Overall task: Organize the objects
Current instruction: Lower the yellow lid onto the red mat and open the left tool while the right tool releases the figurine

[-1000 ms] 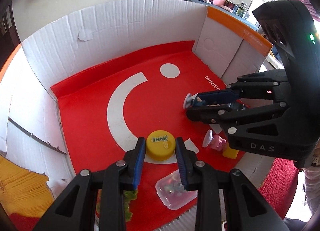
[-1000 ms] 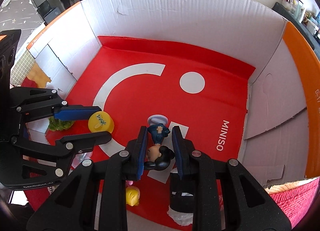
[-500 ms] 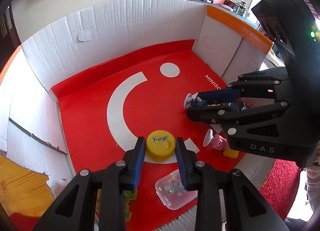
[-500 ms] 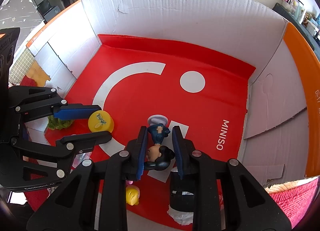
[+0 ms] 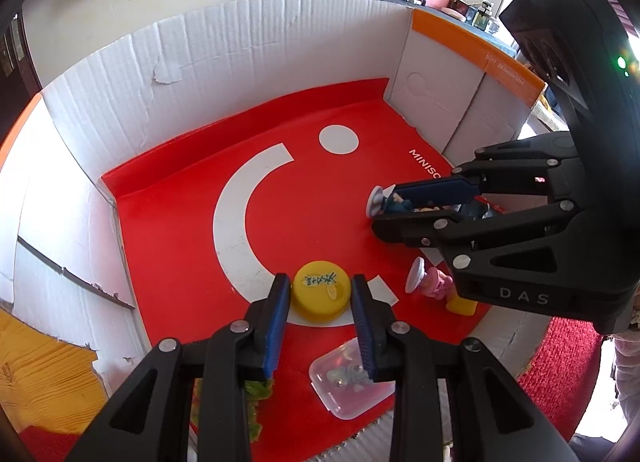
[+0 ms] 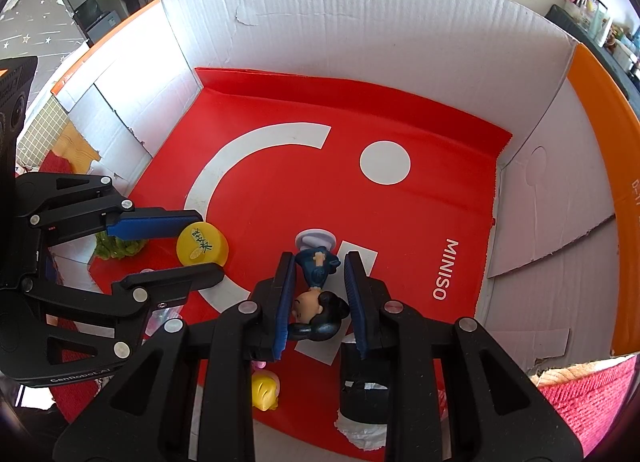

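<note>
a white cardboard box (image 6: 360, 22) with an orange rim carries everything on a red liner (image 6: 280, 190) printed with a white arc and dot. by the box's left wall lies a green leafy piece (image 6: 116, 248), partly hidden by the left gripper (image 6: 198, 240). that gripper stands released, its blue-padded fingers on either side of a yellow cap (image 6: 203, 244) (image 5: 320, 296) with narrow gaps showing in the left wrist view, the left gripper (image 5: 320, 296) not clamping it; the cap lies flat on the lower end of the white arc, towards the near left part of the floor. just nearer than the cap, by the near edge, rests a clear plastic lidded tub (image 5: 348, 382). further right, about mid-floor, the right gripper (image 6: 318, 282) also hangs unclenched around a dark-haired figurine in blue (image 6: 318, 294) (image 5: 394, 204), which lies on its side with its white round base pointing to the far wall; a small gap shows on each side. near the near edge below it lie a pink figurine (image 5: 434, 284) touching a yellow toy (image 6: 264, 392), and a black and white object (image 6: 364, 394) just to the right
</note>
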`<state>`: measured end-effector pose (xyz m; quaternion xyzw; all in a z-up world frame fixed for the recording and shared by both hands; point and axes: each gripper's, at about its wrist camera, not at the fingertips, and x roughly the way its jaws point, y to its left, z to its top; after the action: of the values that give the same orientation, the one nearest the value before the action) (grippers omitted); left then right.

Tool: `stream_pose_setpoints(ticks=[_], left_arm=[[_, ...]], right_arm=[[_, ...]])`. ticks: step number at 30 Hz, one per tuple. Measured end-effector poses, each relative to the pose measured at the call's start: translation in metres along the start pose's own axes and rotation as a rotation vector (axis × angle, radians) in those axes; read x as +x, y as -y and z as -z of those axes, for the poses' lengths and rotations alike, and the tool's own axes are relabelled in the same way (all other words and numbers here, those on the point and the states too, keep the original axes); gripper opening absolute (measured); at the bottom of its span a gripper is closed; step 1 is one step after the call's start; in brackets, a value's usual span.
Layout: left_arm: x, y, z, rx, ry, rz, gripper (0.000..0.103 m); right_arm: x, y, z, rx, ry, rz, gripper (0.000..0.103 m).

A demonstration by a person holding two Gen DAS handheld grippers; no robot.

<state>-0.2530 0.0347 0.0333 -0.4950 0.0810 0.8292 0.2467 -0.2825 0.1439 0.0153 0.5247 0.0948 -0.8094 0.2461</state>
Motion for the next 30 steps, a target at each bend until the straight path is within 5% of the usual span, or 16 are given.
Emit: stream_pose_setpoints(ticks=[30], left_arm=[[0.0002,0.0026,0.0020,-0.001,-0.002,-0.001,0.036]], right_arm=[[0.0016,0.0011,-0.0017,0.003,0.000,-0.005,0.027]])
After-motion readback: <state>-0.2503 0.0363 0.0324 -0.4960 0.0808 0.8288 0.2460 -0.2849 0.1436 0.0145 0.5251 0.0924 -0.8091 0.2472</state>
